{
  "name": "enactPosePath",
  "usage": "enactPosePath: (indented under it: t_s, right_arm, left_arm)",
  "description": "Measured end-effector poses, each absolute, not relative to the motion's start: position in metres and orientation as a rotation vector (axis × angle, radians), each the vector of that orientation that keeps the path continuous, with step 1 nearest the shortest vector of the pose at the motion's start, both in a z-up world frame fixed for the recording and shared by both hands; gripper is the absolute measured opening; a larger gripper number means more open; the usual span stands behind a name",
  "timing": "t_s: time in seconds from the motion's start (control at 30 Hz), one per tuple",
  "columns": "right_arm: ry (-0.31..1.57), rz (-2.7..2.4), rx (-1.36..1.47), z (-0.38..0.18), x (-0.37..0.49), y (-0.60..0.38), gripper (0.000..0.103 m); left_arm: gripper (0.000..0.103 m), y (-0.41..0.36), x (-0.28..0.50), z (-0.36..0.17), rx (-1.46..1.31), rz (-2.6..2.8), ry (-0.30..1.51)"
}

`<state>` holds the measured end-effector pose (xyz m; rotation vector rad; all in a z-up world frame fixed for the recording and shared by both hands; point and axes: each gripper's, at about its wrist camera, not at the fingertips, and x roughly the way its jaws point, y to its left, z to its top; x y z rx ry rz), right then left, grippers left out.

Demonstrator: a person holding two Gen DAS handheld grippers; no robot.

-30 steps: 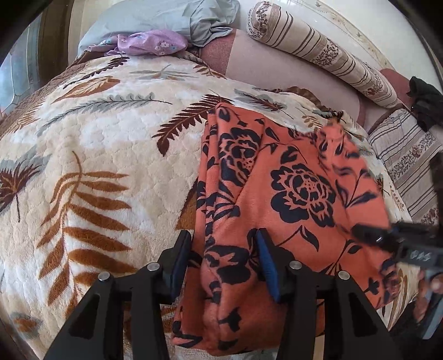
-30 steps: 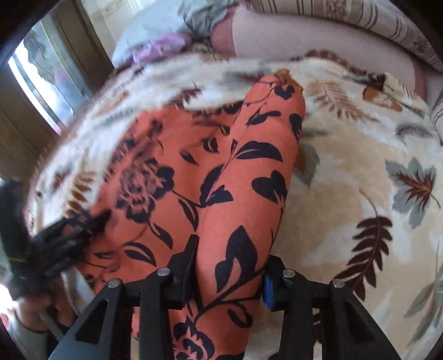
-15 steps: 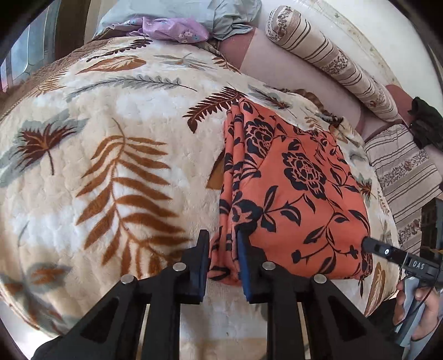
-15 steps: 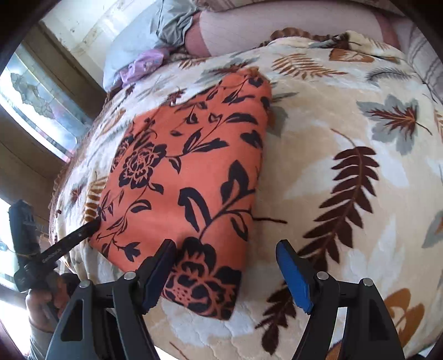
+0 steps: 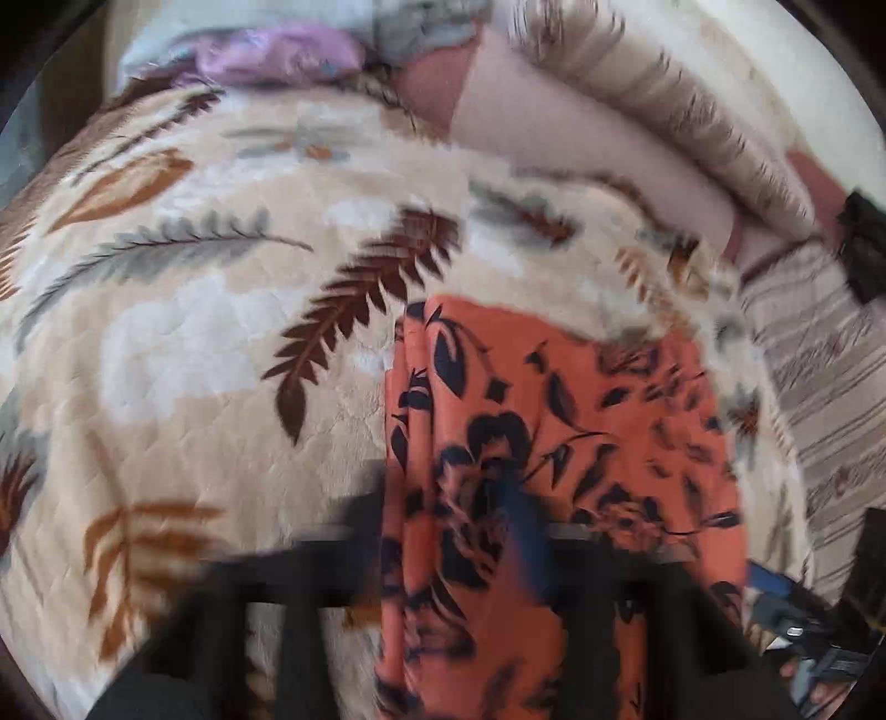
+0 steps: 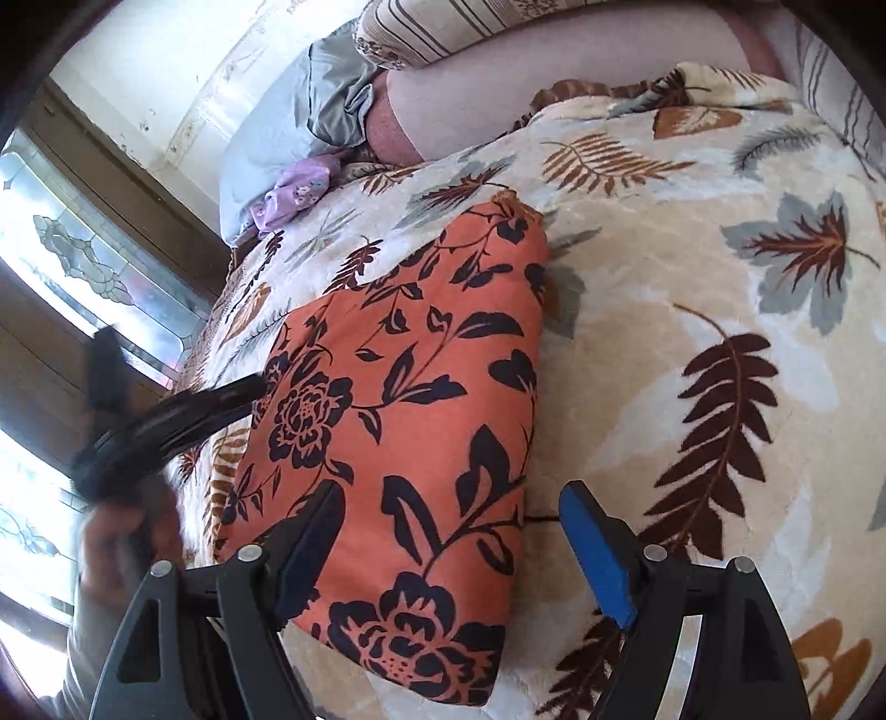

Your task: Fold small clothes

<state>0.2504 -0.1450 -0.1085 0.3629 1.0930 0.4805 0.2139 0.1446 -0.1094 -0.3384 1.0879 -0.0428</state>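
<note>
Left gripper (image 5: 448,531) reopened (garment (image 6: 410,421) between fingers)

Leaf-print bed blanket (image 6: 692,288), patterned-glass window (image 6: 72,271), pale wall (image 6: 183,61)

The folded garment (image 6: 410,443) lies on the blanket (image 6: 692,343) between my two grippers. My right gripper (image 6: 451,545) straddles its near edge; pillows (image 6: 443,27) lie behind.

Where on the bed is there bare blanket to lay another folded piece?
Bare leaf-print blanket lies right of the orange floral garment, toward the striped pillow, and on its left too. The far-left corner is crowded with a purple cloth and grey bedding.
</note>
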Motion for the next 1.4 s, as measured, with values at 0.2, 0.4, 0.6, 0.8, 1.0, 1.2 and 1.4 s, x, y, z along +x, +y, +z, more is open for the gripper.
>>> enactPosePath:
  t_s: [0.2,0.4,0.6,0.8,1.0,1.2,1.4]
  right_arm:
    - [1.111,0.461,0.387,-0.119,0.253,-0.162,0.082]
    - [1.114,0.473,0.473,-0.121,0.254,-0.170,0.083]
    - [1.103,0.494,0.471,-0.110,0.232,-0.166,0.083]
    - [1.103,0.467,0.584,-0.112,0.199,-0.188,0.083]
    - [1.096,0.474,0.642,-0.111,0.159,-0.193,0.083]
    - [1.093,0.456,0.676,-0.115,0.133,-0.203,0.083]
    - [1.092,0.446,0.696,-0.117,0.123,-0.209,0.083]
  left_arm:
    - [0.014,0.169,0.209,-0.124,-0.484,-0.056,1.078]
    - [0.019,0.154,0.202,-0.128,-0.343,-0.014,1.063]
    - [0.019,0.155,0.174,-0.088,-0.343,0.001,1.013]
    - [0.053,0.146,0.112,-0.065,-0.436,-0.117,0.961]
    - [0.050,0.142,0.095,-0.091,-0.501,-0.094,1.062]
    - [0.032,0.139,0.089,-0.092,-0.513,-0.110,1.089]
    - [0.005,0.150,0.104,-0.109,-0.544,-0.094,1.159]
